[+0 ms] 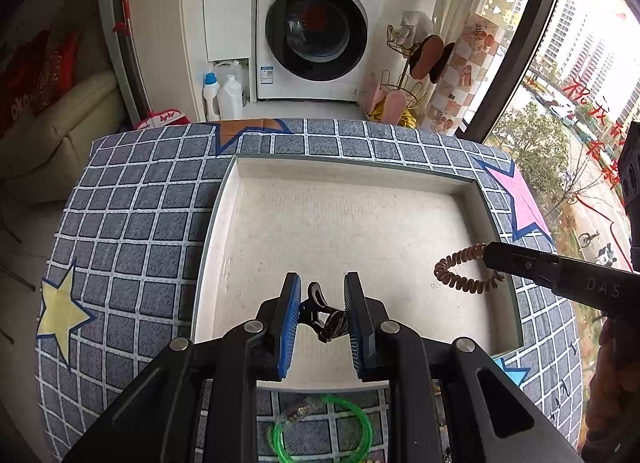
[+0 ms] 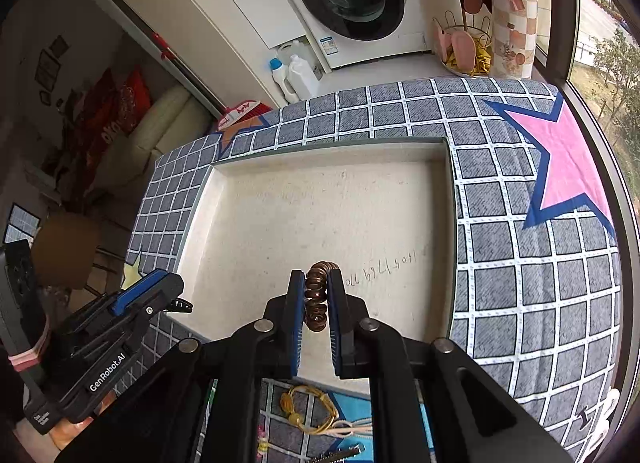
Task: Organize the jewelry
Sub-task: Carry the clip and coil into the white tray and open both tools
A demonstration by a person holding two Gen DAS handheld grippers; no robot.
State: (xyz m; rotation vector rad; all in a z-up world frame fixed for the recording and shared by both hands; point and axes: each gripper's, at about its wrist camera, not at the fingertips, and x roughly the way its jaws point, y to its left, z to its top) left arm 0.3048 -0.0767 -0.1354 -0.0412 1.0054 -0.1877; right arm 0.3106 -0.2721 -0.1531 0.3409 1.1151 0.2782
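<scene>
At the bottom of the left wrist view, a green ring (image 1: 322, 429) lies on the checked cloth (image 1: 132, 231), below the near edge of the tray (image 1: 224, 199). At the bottom of the right wrist view, a yellow cord (image 2: 310, 409) and further small pieces lie on the same cloth, also short of the tray. By their position, these items are not yet sorted.

Low in the centre of the left wrist view, the left claw (image 1: 322, 313) is clenched on a black clip (image 1: 324, 313). The clip hangs between the blue pads above the near part of the tray floor.

Low in the centre of the right wrist view, the right claw (image 2: 318, 299) is clenched on a brown coil tie (image 2: 318, 295). In the left wrist view the same tie appears at centre right, dangling in a loop from the claw tip above the right side of the tray.

The tray occupies the middle of both views. Its pale floor is bare apart from handwriting; no item rests in it.

Status: early stage. Two items are held above the tray and neither is set down. Remaining steps, as judged: release both into the tray, then collect the pieces left on the cloth.

Beyond the worktop, at the top of both views, stands a washer (image 1: 320, 27).
</scene>
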